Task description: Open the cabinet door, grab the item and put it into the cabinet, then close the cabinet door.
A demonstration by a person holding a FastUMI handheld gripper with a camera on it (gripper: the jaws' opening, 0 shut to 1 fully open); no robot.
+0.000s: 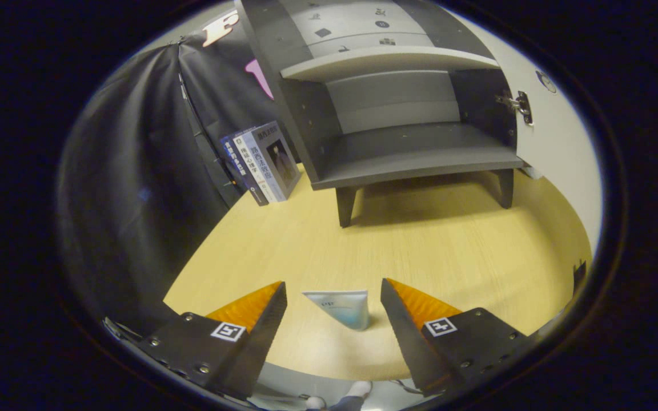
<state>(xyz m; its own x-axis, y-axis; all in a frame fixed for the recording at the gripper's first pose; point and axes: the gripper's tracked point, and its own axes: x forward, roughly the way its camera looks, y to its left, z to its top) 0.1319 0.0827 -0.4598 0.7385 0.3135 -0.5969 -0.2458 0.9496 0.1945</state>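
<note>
A pale blue-and-white tube [340,307] stands on the wooden table [449,251], well in front of the grey cabinet [386,114], whose door [557,142] hangs open.

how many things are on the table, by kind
cabinet, door open: 1
books, upright beside the cabinet: 3, as far as the spines show
tube, between the open fingers of the gripper, touching neither: 1
total: 5
</note>
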